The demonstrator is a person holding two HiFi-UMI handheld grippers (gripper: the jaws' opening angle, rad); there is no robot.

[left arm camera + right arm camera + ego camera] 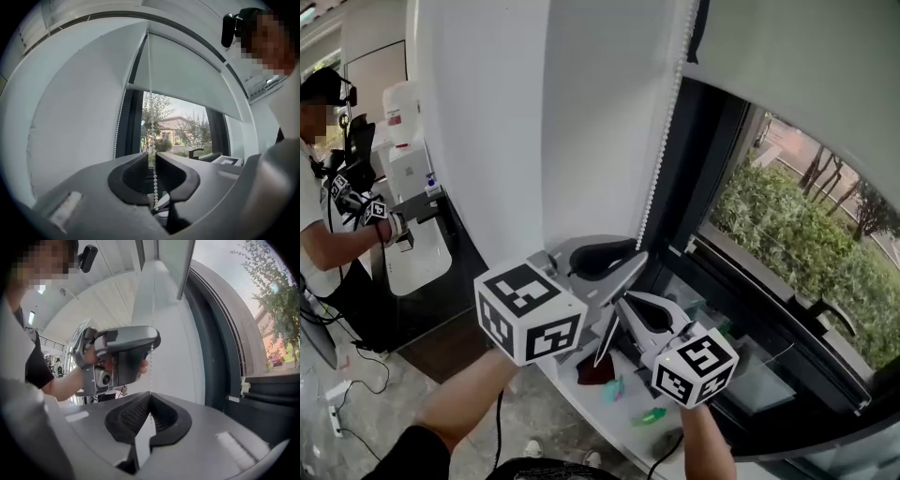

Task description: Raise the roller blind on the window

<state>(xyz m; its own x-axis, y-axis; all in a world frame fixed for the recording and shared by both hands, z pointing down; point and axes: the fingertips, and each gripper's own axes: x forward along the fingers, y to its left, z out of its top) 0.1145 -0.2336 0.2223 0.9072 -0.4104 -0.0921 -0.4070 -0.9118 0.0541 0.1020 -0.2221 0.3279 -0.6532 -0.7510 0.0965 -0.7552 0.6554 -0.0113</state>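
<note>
The white roller blind (806, 75) (187, 75) covers the top of the window (787, 234), and trees show below its bottom edge. Its white bead chain (661, 159) (152, 140) (152, 310) hangs down beside the dark frame. My left gripper (639, 251) (152, 161) is the upper one. It points level, with the chain running through the narrow gap between its jaws, and the pads stand apart from the beads. Just below it, my right gripper (623, 302) (150, 394) has its tips closed on the same chain. The left gripper (126, 352) appears above it in the right gripper view.
A white wall panel (516, 112) stands left of the chain. On the sill (581, 403) below the grippers lie a dark red thing (598, 370), a teal piece (612, 389) and a green one (652, 415). A window handle (830, 314) juts out. Another person (319, 216) stands far left.
</note>
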